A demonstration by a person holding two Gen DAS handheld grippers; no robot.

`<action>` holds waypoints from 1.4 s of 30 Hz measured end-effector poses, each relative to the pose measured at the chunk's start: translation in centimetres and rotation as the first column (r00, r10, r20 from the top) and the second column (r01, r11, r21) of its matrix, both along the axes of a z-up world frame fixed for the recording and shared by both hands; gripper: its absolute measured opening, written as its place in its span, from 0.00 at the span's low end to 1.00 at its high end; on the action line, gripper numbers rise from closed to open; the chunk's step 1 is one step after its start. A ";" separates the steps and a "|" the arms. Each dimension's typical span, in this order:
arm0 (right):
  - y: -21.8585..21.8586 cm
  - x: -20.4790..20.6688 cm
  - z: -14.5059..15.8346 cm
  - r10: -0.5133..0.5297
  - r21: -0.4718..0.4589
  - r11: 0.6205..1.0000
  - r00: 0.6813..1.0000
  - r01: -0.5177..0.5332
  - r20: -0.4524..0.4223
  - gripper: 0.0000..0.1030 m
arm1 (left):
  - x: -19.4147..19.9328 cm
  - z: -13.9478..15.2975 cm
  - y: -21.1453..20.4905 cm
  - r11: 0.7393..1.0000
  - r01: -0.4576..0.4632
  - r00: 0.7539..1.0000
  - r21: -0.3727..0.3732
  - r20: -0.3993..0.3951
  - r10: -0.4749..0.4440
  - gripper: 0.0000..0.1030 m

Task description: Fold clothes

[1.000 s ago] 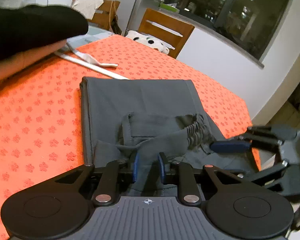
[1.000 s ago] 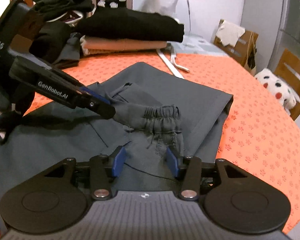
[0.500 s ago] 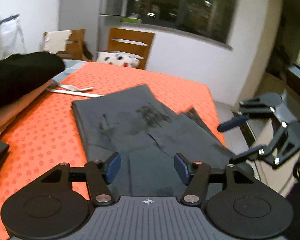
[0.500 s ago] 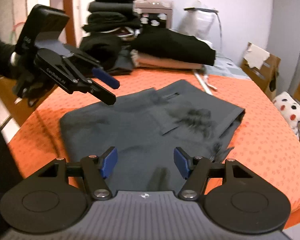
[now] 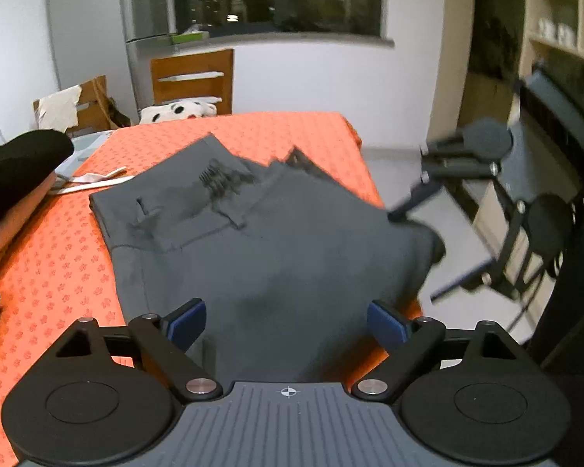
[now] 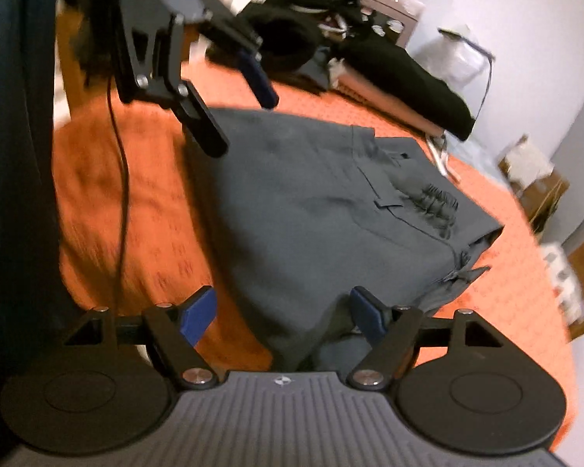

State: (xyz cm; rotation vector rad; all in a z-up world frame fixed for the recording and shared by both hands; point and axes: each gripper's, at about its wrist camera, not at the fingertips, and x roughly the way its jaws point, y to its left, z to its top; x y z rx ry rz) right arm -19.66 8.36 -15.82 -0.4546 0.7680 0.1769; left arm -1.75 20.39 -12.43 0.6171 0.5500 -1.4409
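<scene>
Grey trousers [image 5: 276,249] lie folded on the orange tablecloth [image 5: 58,257], waistband end toward the far side; they also show in the right wrist view [image 6: 311,210]. My left gripper [image 5: 288,321] is open and empty above the trousers' near edge. My right gripper [image 6: 284,313] is open and empty over the trousers' near corner, which hangs at the table edge. Each gripper shows blurred in the other's view: the right one [image 5: 420,241] by the table's right edge, the left one [image 6: 237,101] above the trousers' far left part.
A stack of folded clothes, black on top [image 6: 405,74], sits at the table's far side, also seen at the left [image 5: 15,167]. A white strap [image 5: 93,183] lies beside the trousers. Wooden chairs [image 5: 192,78] stand beyond the table.
Both grippers let go of the trousers, opened wide and pulled back toward the table edge. The folded-over waistband part now lies flat on the trousers.
</scene>
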 end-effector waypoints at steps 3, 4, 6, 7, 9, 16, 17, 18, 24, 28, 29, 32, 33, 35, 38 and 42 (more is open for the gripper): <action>0.8 0.0 -0.3 -0.004 -0.100 0.995 1.000 0.005 0.013 0.61 | -0.8 -1.3 0.2 0.999 0.003 0.998 0.041 0.065 -0.006 0.88; 1.0 0.0 -0.1 -0.004 -0.117 0.993 1.000 0.006 0.020 0.60 | -1.1 -1.7 0.4 0.999 0.000 0.996 0.046 0.088 -0.004 0.88; 1.1 0.0 0.1 0.002 -0.143 0.990 1.000 0.003 0.030 0.59 | -1.4 -2.2 0.9 0.999 -0.016 0.992 0.048 0.123 0.010 0.88; 1.2 0.0 0.1 0.006 -0.154 0.988 0.999 -0.001 0.032 0.59 | -1.5 -2.4 1.2 0.999 -0.025 0.990 0.048 0.139 0.018 0.88; 1.3 0.0 0.2 0.015 -0.176 0.984 0.999 -0.008 0.036 0.59 | -1.7 -2.8 1.5 0.998 -0.040 0.982 0.053 0.184 0.030 0.88; 1.4 0.2 -0.1 0.049 -0.234 0.971 0.999 -0.043 0.021 0.60 | -1.5 -3.9 2.0 0.996 -0.066 0.956 0.056 0.290 0.047 0.81; 1.3 0.2 -0.1 0.052 -0.230 0.972 0.999 -0.048 0.015 0.60 | -1.5 -3.9 2.1 0.996 -0.063 0.956 0.056 0.290 0.044 0.78; 1.1 0.3 -0.1 0.056 -0.225 0.973 0.998 -0.052 0.009 0.55 | -1.4 -3.8 2.0 0.996 -0.070 0.959 0.062 0.278 0.050 0.70; 0.6 0.7 3.0 0.008 -0.130 0.991 0.999 -0.004 0.035 0.27 | 0.5 -1.3 1.8 0.982 -0.177 0.971 0.063 0.171 0.164 0.29; -0.3 0.6 6.3 -0.045 -0.032 0.998 0.997 0.047 0.056 0.26 | 0.7 1.6 2.3 0.980 -0.195 0.971 0.029 0.144 0.189 0.25; -0.5 0.6 7.1 -0.056 -0.007 0.998 0.997 0.056 0.055 0.26 | 0.6 2.5 2.4 0.980 -0.197 0.972 0.025 0.133 0.192 0.25; -1.2 0.3 9.4 -0.086 0.068 0.994 0.995 0.083 0.050 0.26 | 0.2 4.5 2.9 0.982 -0.184 0.978 0.035 0.105 0.180 0.24; -1.3 0.1 10.0 -0.094 0.093 0.992 0.995 0.090 0.044 0.26 | 0.0 5.1 3.1 0.982 -0.184 0.979 0.040 0.095 0.180 0.24; -1.4 -0.7 10.7 -0.105 0.150 0.983 0.994 0.102 0.014 0.26 | -0.6 6.3 3.7 0.980 -0.192 0.980 0.057 0.061 0.189 0.24; -1.6 -1.8 11.6 -0.126 0.231 0.964 0.991 0.131 -0.035 0.26 | -1.5 7.9 4.3 0.976 -0.202 0.979 0.075 0.011 0.202 0.24; -3.3 -1.6 12.7 -0.170 0.289 0.940 0.984 0.180 -0.062 0.26 | -0.9 9.3 3.2 0.971 -0.231 0.972 0.060 -0.022 0.233 0.24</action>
